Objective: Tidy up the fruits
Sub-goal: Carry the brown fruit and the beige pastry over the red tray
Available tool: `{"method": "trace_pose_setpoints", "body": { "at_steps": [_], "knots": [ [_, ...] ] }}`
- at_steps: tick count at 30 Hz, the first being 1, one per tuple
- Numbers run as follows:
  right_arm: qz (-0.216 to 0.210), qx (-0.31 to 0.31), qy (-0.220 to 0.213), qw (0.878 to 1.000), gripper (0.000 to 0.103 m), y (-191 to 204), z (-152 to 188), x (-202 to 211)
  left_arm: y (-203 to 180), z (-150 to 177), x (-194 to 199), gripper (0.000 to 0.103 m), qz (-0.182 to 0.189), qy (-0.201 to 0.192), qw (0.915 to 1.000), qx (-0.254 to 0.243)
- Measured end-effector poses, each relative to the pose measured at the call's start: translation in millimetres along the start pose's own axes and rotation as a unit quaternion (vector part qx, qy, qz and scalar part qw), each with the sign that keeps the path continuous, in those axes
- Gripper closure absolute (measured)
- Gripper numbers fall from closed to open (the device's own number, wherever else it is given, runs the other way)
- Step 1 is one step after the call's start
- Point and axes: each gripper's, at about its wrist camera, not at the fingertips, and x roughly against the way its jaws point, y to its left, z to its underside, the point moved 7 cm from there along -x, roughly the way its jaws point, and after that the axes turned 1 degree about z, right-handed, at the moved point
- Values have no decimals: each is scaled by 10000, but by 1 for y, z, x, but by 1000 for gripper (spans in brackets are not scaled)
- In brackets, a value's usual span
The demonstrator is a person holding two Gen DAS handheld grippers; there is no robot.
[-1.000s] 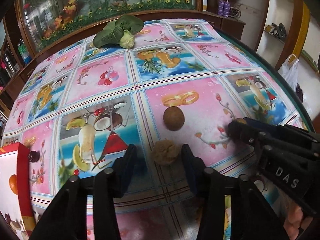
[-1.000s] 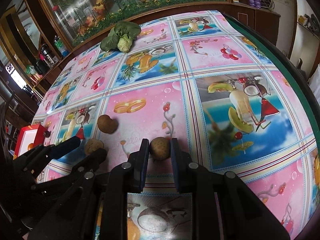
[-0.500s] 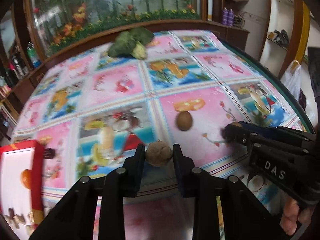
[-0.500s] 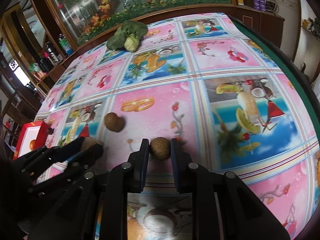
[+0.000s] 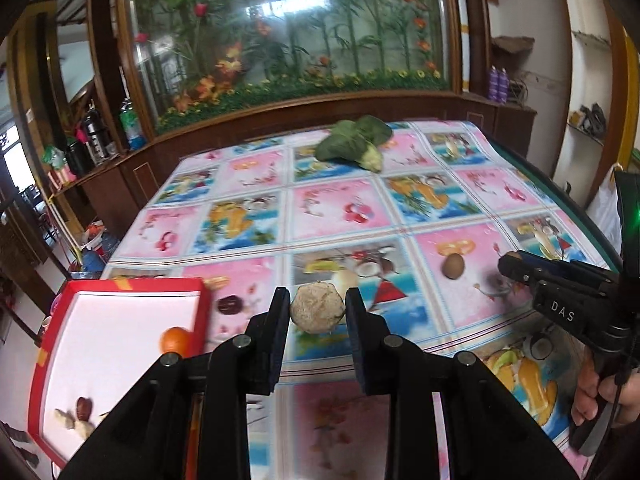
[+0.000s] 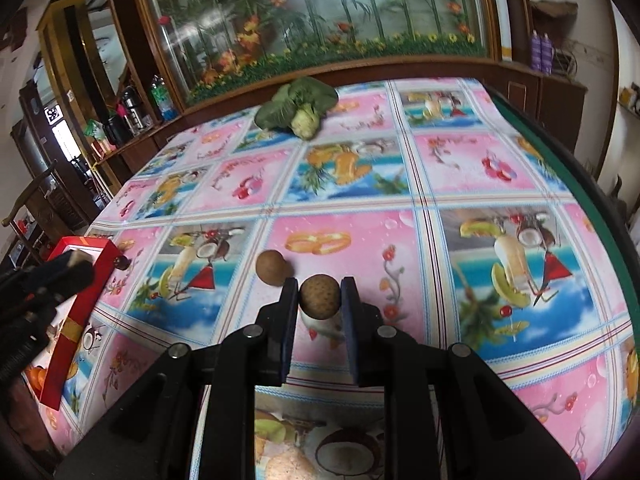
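Note:
My left gripper [image 5: 318, 299] is shut on a pale, rough round fruit [image 5: 317, 312], held above the tablecloth. To its left lies a red box [image 5: 136, 285] with a white inside, holding an orange [image 5: 175, 340] and a few small pieces [image 5: 82, 410]. My right gripper [image 6: 320, 289] is shut on a brown round fruit [image 6: 320, 298], just off the cloth. Another brown fruit [image 6: 271, 266] rests on the table close to the right gripper's left finger. In the left wrist view that fruit [image 5: 453, 266] lies left of the right gripper [image 5: 510, 262].
A dark round fruit [image 5: 230, 305] sits on the cloth beside the red box's right wall. A leafy green vegetable [image 5: 354, 144] lies at the table's far side. The table edge [image 6: 592, 200] curves along the right. A wooden cabinet with a glass plant display stands behind.
The left gripper closed on the pale fruit, lifted it and swung left toward the red box. The right gripper rose slightly, still gripping the brown fruit.

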Motion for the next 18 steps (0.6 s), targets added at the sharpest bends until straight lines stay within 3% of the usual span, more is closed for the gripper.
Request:
{"method": "trace_pose_setpoints", "body": {
  "at_steps": [11,18],
  "knots": [
    [-138,64,-153,9998,80,28,1,1,49,7,17,76,-126,-161,9992,357],
    [-792,48,-223,9966,80,92,4,-1,88,18,27,76,-397,-220,9972,595]
  ]
}}
